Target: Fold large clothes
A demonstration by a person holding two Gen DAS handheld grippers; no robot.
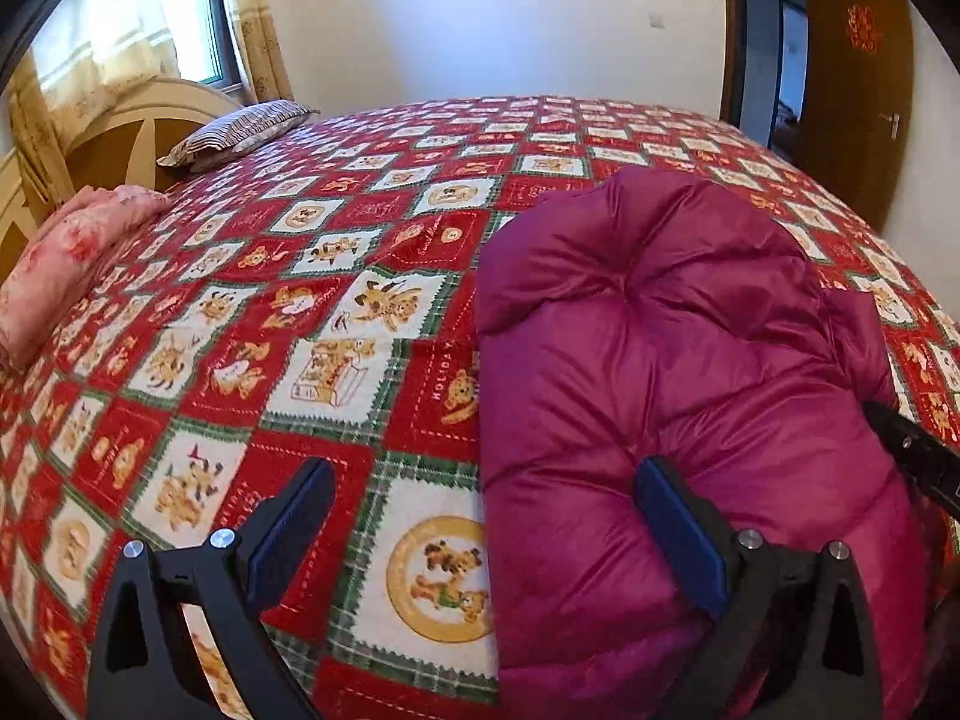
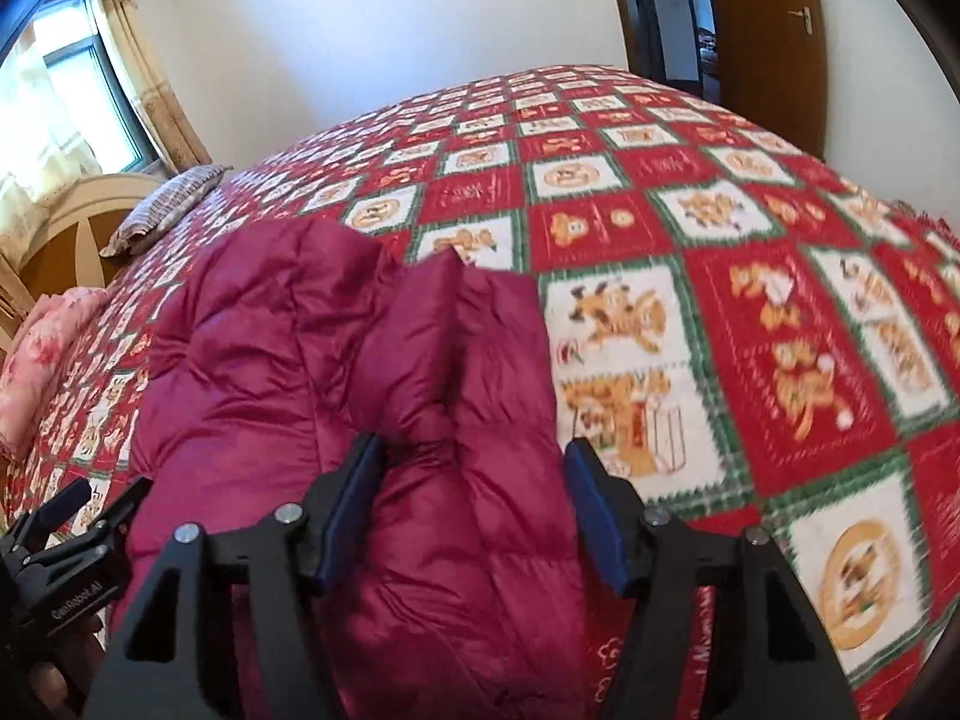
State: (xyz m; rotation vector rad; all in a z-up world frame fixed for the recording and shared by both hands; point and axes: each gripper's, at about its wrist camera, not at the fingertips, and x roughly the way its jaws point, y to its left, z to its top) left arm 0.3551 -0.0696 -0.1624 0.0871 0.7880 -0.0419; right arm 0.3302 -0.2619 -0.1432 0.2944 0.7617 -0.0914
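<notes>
We hold both grippers, left (image 1: pixel 486 516) and right (image 2: pixel 474 492), spread wide over the jacket (image 1: pixel 678 360) (grasping nothing) on the quilt (image 1: pixel 336 276).

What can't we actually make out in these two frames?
- Near end of the jacket: cut off by the bottom edge and hidden behind the tongs in both wrist views.
- Right tongs: open, straddling a jacket fold; contact with the pads cannot be told.
- Left tongs: open; one finger over the jacket, touching or not unclear.
- Bedspread prints: motion-blurred in the right wrist view.
- Room beyond the doorway: too dark and small.
</notes>
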